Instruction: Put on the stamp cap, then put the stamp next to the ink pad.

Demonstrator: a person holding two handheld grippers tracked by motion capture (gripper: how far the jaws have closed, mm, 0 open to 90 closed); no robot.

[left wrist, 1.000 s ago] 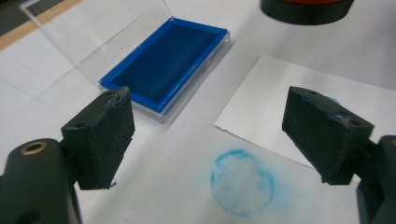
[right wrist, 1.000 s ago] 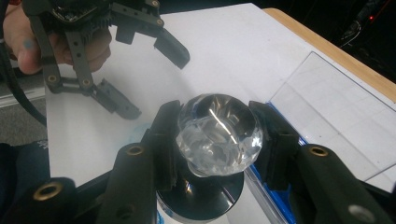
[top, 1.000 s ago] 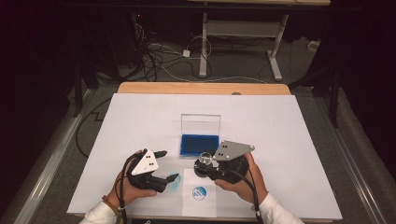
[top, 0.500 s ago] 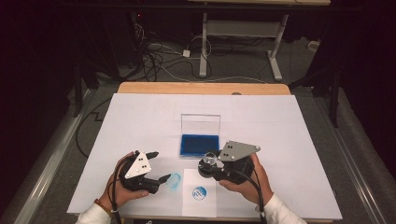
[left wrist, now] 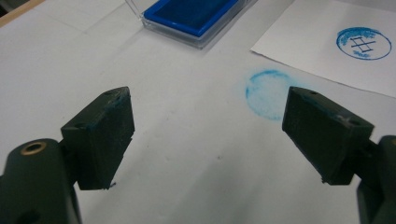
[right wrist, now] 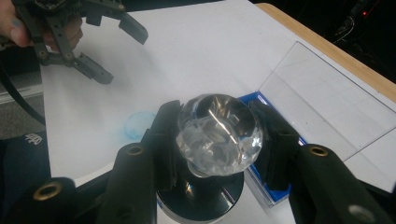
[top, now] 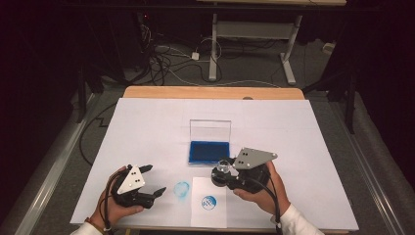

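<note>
My right tool (top: 221, 172) pinching the clear-knobbed stamp (right wrist: 218, 135) just in front of the open blue ink pad (top: 207, 152), beside the stamped paper (top: 209, 211), my left tool (top: 152, 182) spread empty, near a blue smudge (top: 181, 189) on the tabletop (top: 147, 127)

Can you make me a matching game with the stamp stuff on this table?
Things:
1. stamp
2. ink pad
3. paper slip
4. left hand-held gripper

States:
A. open, holding nothing
B. lid standing up
C. carries a sharp round blue print
D. clamped in the right hand-held gripper

Pairs: 1-D, 2-B, 3-C, 4-A
</note>
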